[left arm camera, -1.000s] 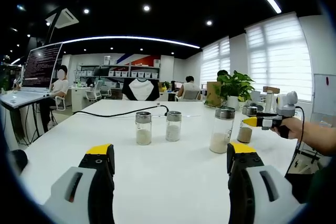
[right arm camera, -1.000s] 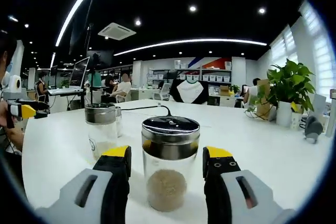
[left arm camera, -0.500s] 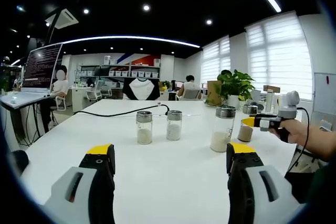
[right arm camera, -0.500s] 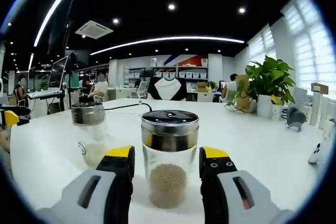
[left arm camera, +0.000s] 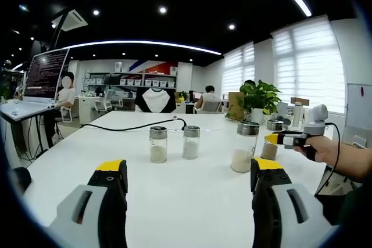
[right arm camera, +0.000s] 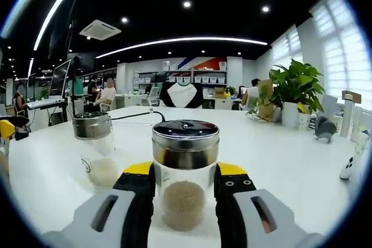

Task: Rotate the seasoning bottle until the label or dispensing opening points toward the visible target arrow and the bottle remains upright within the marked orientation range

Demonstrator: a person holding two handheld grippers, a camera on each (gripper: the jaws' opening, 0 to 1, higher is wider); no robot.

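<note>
A glass seasoning bottle (right arm camera: 185, 201) with a steel lid and brown grains stands upright on the white table (right arm camera: 279, 161). My right gripper (right arm camera: 185, 171) is shut on it, a jaw pressed against each side of the glass. In the left gripper view the same bottle (left arm camera: 269, 150) stands far right, with the right gripper (left arm camera: 273, 139) and a person's hand (left arm camera: 322, 148) at it. My left gripper (left arm camera: 189, 169) hovers open over bare table, holding nothing. Its yellow tip (right arm camera: 6, 129) pokes in at the left edge of the right gripper view.
A taller bottle of white grains (left arm camera: 244, 147) stands just left of the held one. Two small shakers (left arm camera: 158, 144) (left arm camera: 190, 142) sit mid-table near a black cable (left arm camera: 133, 125). A potted plant (left arm camera: 258, 97) stands at the far edge, and people sit at desks behind.
The right gripper's jaws have closed inward and now touch the brown-grain bottle on both sides; earlier gaps showed. The left gripper has stayed open and almost still.
</note>
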